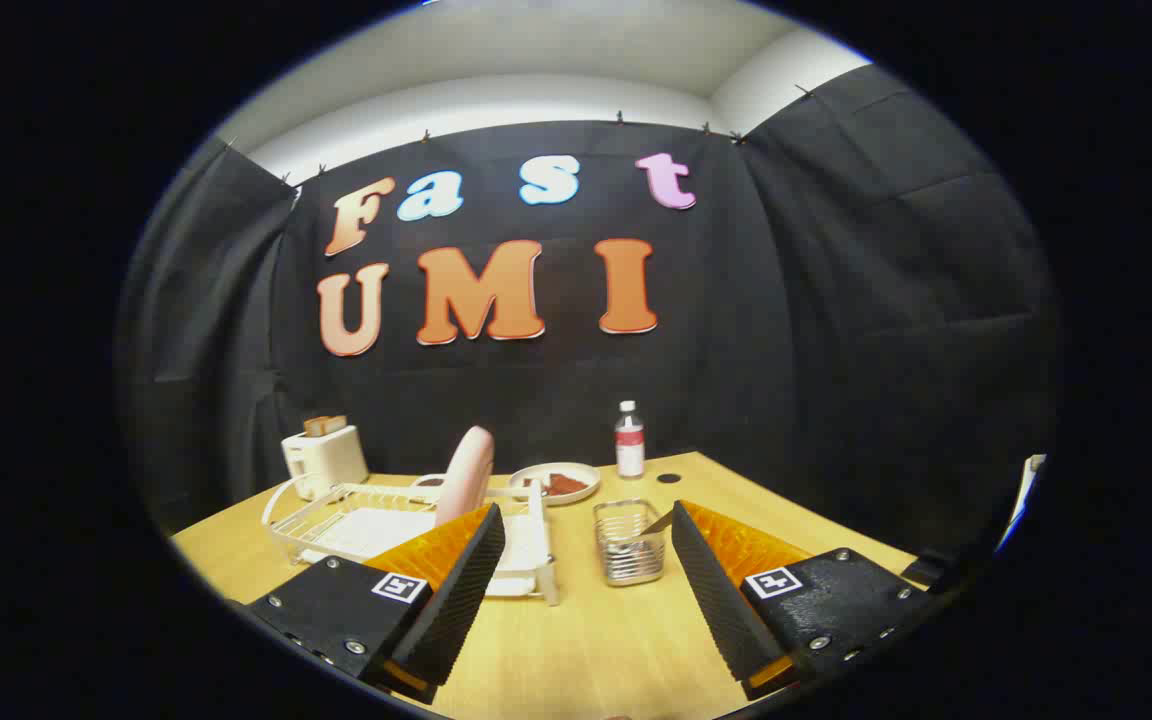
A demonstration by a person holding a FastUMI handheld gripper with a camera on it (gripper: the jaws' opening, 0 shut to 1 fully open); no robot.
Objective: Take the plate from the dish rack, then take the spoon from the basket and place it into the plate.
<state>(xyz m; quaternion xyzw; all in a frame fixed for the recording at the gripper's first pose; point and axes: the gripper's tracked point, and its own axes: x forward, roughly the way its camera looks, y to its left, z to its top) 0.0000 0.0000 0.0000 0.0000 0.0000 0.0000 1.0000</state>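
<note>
1. The tongs are standing wide apart, holding nothing and touching nothing; the two fingers are showing ribbed inner faces and are hanging above the table, a smooth pale wood-grain surface.
2. Between the fingers and just ahead of them a small wire basket is sitting on the table, squarish, of shiny metal rods. The spoon is lying in it, its handle leaning out over the rim toward the right finger; its bowl is too small to make out among the wires.
3. Just beyond the left finger the dish rack is resting on the table, a white wire frame with rounded corners over a flat white tray, its long axis running from left to right.
4. The plate is standing on edge in the rack's right part, pale pink and smooth, tilted slightly, its thin rim pointing toward the tongs.
5. Beyond the basket a shallow round light dish is lying flat, carrying something reddish-brown.
6. Near it to the right a clear plastic bottle with a white cap is standing upright, a small dark round spot on the table beside it.
7. Beyond the rack's left end a cream boxy toaster is sitting with browned bread poking out of the top.
</note>
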